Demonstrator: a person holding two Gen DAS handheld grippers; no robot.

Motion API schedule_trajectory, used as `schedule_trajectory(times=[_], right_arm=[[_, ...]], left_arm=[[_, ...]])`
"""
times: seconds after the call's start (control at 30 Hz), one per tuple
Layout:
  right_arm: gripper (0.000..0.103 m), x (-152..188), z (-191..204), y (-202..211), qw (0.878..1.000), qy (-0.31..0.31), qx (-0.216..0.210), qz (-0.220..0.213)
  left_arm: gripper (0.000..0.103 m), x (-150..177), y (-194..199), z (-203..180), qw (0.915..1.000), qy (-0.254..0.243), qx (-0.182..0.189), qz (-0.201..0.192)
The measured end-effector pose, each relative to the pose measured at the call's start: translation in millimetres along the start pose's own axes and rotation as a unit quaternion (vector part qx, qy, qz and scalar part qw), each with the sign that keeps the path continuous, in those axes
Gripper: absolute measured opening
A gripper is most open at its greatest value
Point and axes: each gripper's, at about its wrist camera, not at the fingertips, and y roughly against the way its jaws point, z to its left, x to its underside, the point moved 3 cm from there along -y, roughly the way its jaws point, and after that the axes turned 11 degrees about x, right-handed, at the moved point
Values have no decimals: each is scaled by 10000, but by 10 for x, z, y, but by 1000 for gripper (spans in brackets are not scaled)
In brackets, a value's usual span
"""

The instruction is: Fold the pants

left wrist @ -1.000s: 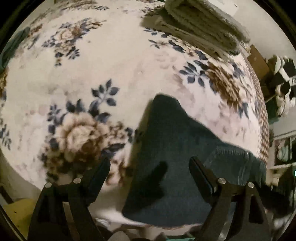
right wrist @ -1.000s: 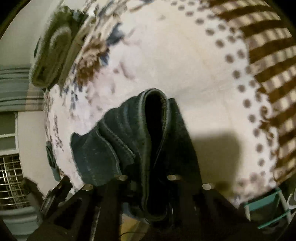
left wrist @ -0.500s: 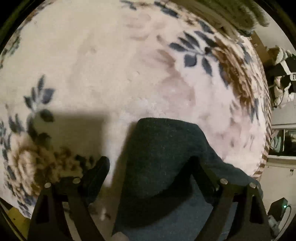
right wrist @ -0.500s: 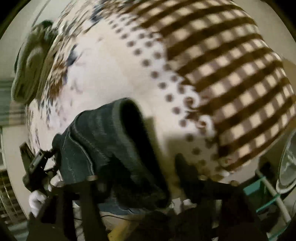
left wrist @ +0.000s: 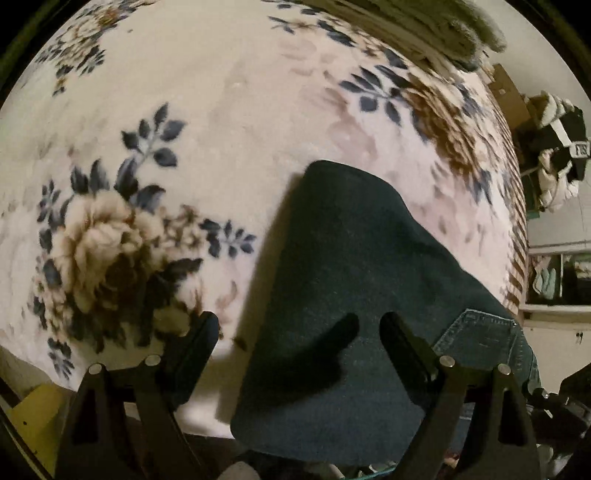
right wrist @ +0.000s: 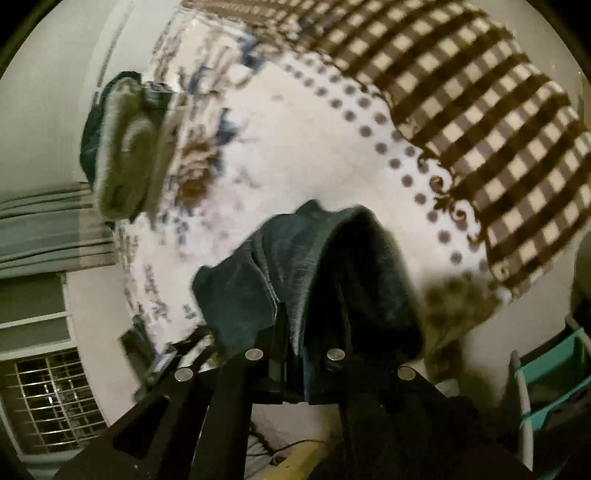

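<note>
**Dark jeans half folded on a floral blanket, right gripper pinching the fabric**

The pants [left wrist: 347, 295], dark denim, lie on a cream floral blanket [left wrist: 229, 122] with blue leaves and a brown rose print. In the left wrist view a smooth folded panel runs up from the near edge of the bed to a rounded end near the middle of the blanket; a stitched back pocket [left wrist: 484, 343] shows at the panel's right side. The left gripper [left wrist: 295, 332] hangs above it with its jaws wide apart and nothing pressed between them: one finger over bare blanket just left of the denim, the other over the denim itself.

The right gripper [right wrist: 295, 328] has its jaws drawn together on a bunched fold of the pants [right wrist: 295, 266]; they have just been closing, with the cloth between them. The denim rises from the grip in a tall loop with a thick seamed edge.

Open blanket lies left of and beyond the pants in the left view. In the right view the blanket's border of brown dots and brown-and-cream checks [right wrist: 480, 110] falls away past the pants, and its edge lies close on the right.

A folded stack of grey-green bedding [left wrist: 424, 26] sits at the far edge. Beyond the bed stands a black-and-white heap bearing a small white label [left wrist: 581, 149], its letters too blurred to read. The right view also shows a barred window [right wrist: 51, 406], grey curtains [right wrist: 40, 229] and a teal rack [right wrist: 550, 387].
</note>
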Motion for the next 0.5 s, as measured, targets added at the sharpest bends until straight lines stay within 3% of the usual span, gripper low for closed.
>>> schedule_trajectory(times=[0.17, 0.23, 0.27, 0.3, 0.33, 0.4, 0.5], right_arm=[[6, 185, -255, -87, 9980, -113, 419, 468], [23, 182, -546, -351, 9934, -53, 957, 622], [40, 189, -644, -390, 9914, -64, 1141, 637], [53, 186, -769, -434, 9917, -206, 1099, 640], [59, 186, -830, -445, 9945, -369, 746, 638], [81, 199, -905, -438, 9963, -623, -66, 580], [89, 191, -933, -599, 9945, -626, -466, 701]], left_arm=[[90, 29, -71, -23, 9999, -71, -18, 107], [90, 46, -95, -8, 9999, -63, -36, 152], [90, 48, -100, -2, 9998, -65, -29, 162], [90, 52, -100, -2, 9998, -82, -30, 153], [90, 55, -101, 8, 9998, -103, -55, 151], [90, 56, -122, 30, 9998, -129, -91, 151], [90, 70, -172, 67, 9998, -36, -98, 178]])
